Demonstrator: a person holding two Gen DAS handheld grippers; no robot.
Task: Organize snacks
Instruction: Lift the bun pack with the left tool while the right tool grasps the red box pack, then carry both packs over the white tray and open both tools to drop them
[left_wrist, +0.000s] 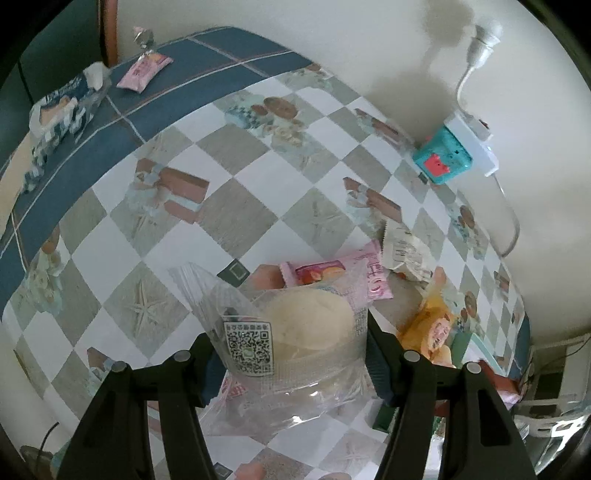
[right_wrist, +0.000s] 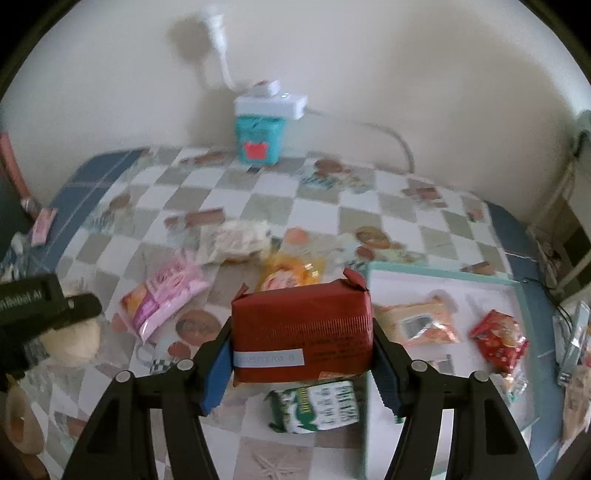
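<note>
My left gripper (left_wrist: 291, 354) is shut on a clear bag with a cream bun (left_wrist: 306, 325) and a QR label, held above the table. My right gripper (right_wrist: 301, 354) is shut on a dark red wrapped snack block (right_wrist: 301, 332), held above the table beside a white tray (right_wrist: 517, 284). The tray holds an orange packet (right_wrist: 417, 323) and a red packet (right_wrist: 498, 339). On the table lie a pink packet (right_wrist: 166, 299), a yellow packet (right_wrist: 288, 275), a white crinkled packet (right_wrist: 232, 240) and a green packet (right_wrist: 317, 406). The left gripper and bun also show in the right wrist view (right_wrist: 70, 332).
A teal box (right_wrist: 258, 136) with a white power strip on top stands against the back wall. A pink packet (left_wrist: 142, 70) and a blue-white tissue pack (left_wrist: 59, 110) lie at the far left table edge. More packets (right_wrist: 576, 350) lie right of the tray.
</note>
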